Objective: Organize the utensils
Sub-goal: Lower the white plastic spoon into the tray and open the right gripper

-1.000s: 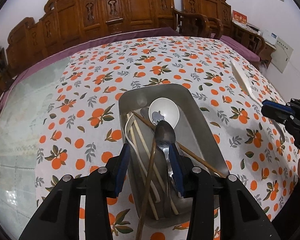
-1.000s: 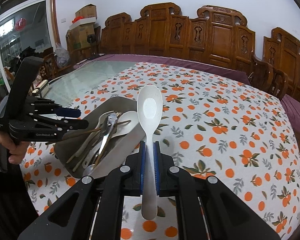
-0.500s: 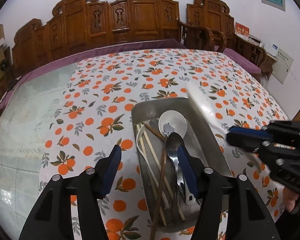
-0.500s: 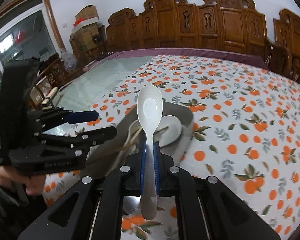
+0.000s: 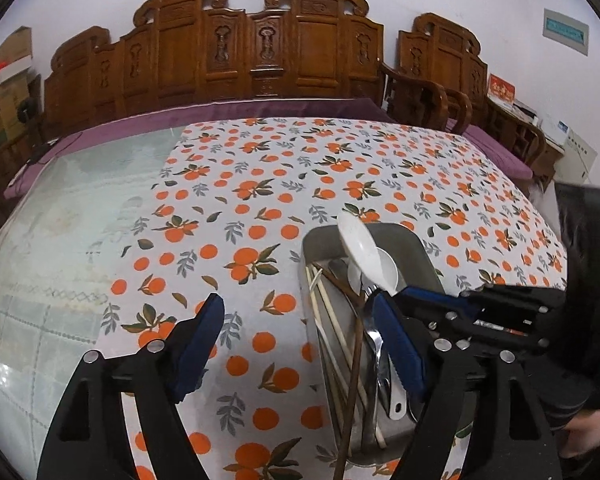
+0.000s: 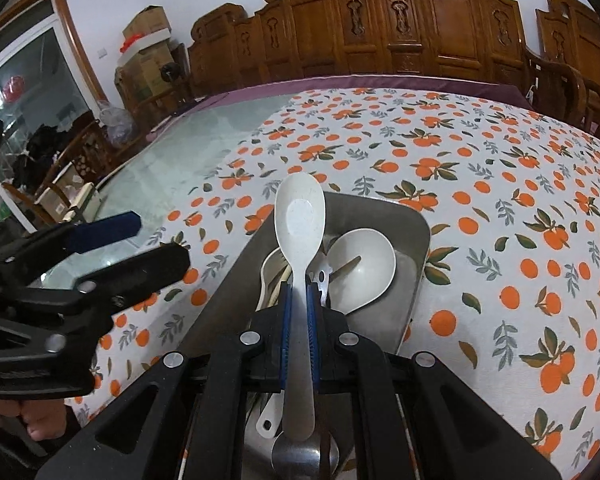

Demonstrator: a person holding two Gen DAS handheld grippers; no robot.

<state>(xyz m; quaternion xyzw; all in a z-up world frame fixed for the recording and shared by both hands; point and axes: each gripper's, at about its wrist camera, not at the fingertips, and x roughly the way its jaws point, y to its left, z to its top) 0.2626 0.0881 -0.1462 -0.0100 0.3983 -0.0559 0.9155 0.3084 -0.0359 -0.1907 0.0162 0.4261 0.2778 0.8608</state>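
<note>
Hovering over the tray [image 6: 414, 236], the right hand-held gripper [image 6: 299, 320] is clamped tight on a white spoon [image 6: 300, 216], pads biting the handle w/ the bowl sticking out ahead and the tail hanging back. Looks like the drop-in step. To do it well: bring the spoon low and roughly along the tray's length, let go only once it's nearly touching the pile, so it's lying flat instead of bouncing off the rim or jolting what's already inside.

Left hand-held gripper [image 5: 300, 340] is opening, jaws spreading wide, nothing between them; one finger is over the cloth [image 5: 240, 184], the other over the tray's near end.

Tray is sitting on the table, on the orange-print cloth. Inside: a white ladle [image 6: 364, 272] at the far end, pale chopsticks [image 5: 332, 320] along one side, a dark stick [image 5: 354, 344] crossing them, plus metal cutlery [image 5: 384, 364], exact pieces hard to tell apart.
</note>
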